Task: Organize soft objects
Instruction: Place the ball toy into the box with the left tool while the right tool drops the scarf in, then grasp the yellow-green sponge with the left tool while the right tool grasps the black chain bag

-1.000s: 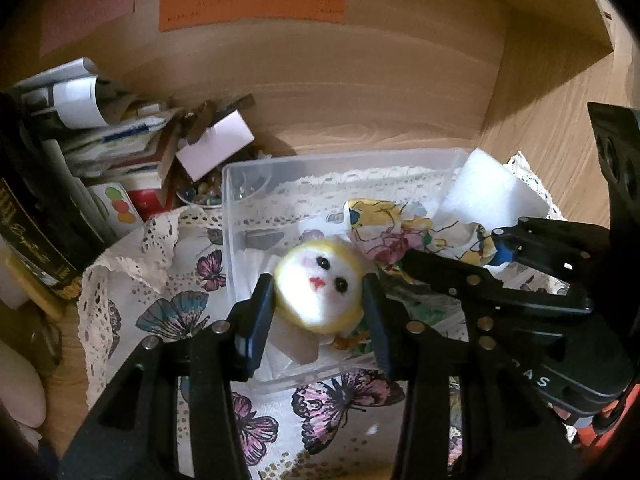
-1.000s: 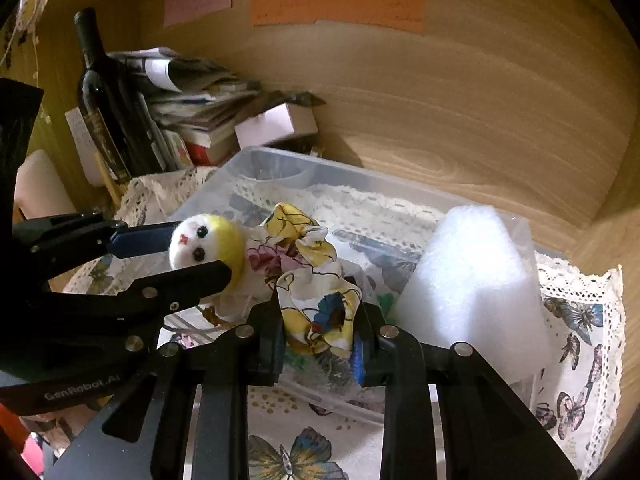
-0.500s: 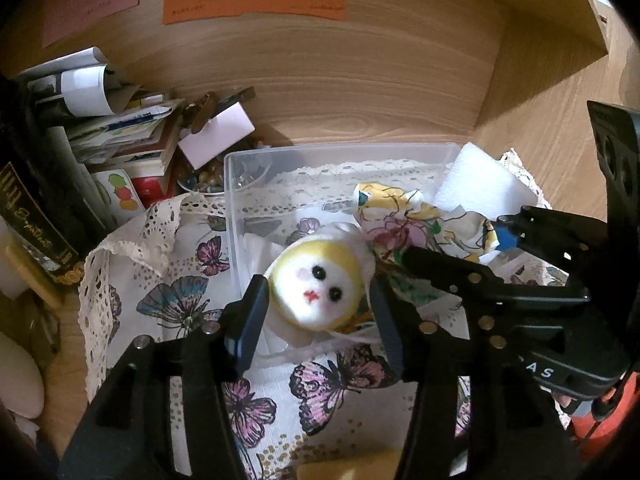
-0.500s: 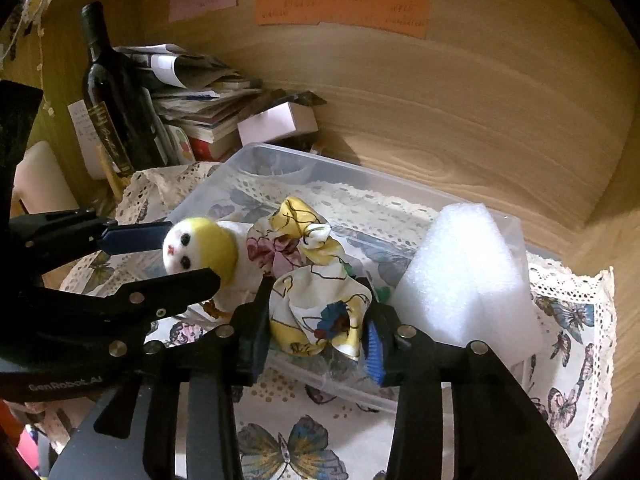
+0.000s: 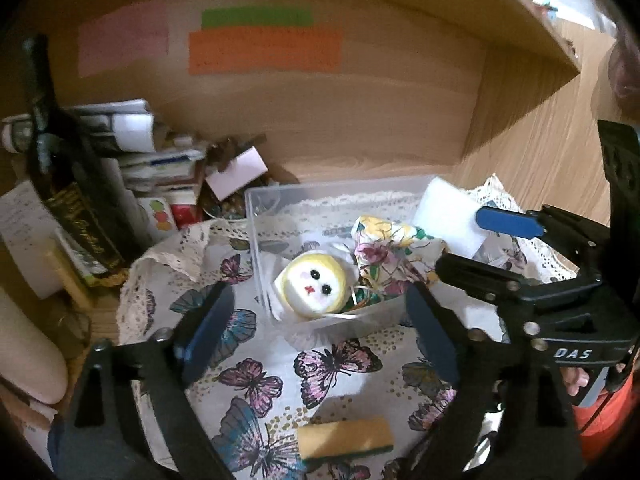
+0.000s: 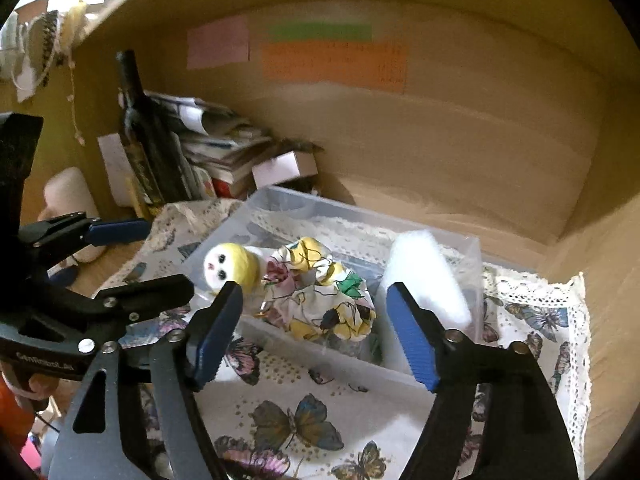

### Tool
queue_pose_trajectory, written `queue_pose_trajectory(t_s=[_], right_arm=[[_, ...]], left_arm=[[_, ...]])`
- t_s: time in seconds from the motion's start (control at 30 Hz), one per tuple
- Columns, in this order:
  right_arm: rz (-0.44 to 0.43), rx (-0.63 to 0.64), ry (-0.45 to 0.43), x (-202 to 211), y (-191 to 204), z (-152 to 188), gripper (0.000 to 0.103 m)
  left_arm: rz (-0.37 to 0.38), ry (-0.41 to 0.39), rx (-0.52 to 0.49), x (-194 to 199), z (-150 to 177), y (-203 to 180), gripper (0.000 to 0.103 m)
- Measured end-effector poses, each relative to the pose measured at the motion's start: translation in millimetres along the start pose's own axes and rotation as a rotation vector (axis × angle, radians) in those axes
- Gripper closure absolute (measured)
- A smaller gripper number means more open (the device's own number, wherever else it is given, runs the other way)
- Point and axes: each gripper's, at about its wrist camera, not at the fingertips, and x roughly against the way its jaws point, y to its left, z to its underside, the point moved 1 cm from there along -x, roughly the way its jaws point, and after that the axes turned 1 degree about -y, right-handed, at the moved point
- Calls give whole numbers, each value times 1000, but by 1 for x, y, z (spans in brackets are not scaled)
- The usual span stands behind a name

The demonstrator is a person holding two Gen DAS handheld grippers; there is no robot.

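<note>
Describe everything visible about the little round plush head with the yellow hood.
The small round plush head with a white face and yellow hood looks like soft fuzzy fabric, with two black bead eyes and a small red mouth. It lies inside the clear plastic box at its near left corner, face turned up and outward. Its right side presses against the crumpled floral cloth. Something white shows beneath it, unclear what. Neither tool touches it.

Butterfly cloth [image 5: 320, 364] on wooden shelf [image 5: 104, 312]
</note>
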Motion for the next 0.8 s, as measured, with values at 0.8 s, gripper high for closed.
queue_pose_trajectory(t_s=[0.8], right_arm=[[-32,-95,111,30,21,100,22]], left_arm=[[-67,104,-18,36,92,-6,5]])
